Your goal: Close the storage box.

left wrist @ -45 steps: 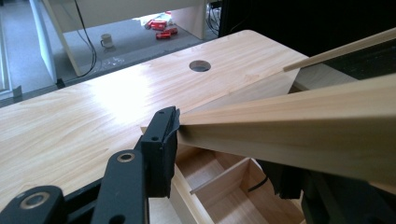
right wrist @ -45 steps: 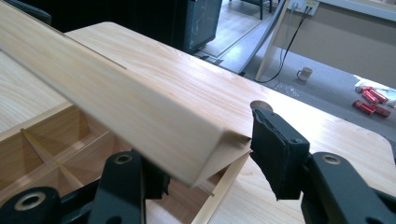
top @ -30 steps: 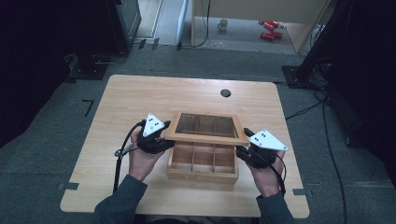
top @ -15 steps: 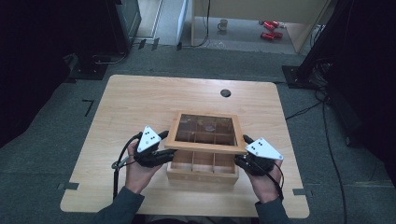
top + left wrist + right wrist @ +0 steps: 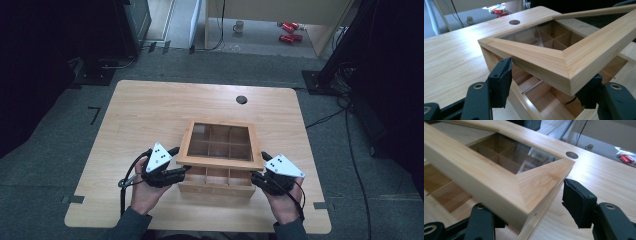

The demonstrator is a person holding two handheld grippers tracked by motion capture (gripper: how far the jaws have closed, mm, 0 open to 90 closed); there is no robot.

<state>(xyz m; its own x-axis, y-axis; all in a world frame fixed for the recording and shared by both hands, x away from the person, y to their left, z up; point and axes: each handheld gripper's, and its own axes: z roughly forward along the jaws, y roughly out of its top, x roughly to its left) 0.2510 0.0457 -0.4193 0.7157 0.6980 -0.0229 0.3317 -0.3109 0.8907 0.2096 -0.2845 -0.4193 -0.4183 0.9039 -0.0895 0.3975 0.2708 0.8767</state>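
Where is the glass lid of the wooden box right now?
In the high view the lid sits mid-table, raised at its near edge above the box, between the left gripper and right gripper.

Each hand-held gripper carries a pale grey three-cornered plate on top, marked with small dark dots, above a black body. The left gripper (image 5: 181,161) trails a black cable that loops down beside the left hand (image 5: 145,192); the right gripper (image 5: 261,169) has a thin black cable running back over the right hand (image 5: 282,202). The sleeves (image 5: 131,227) are dark blue-grey and reach the wrists. In the gripper views, each black jaw arm is flat and smooth, with a round brass-coloured rivet near the pad. The pads (image 5: 500,81) are thick blocks of black foam-like material with rough-cut edges and a small screw hole in the side.
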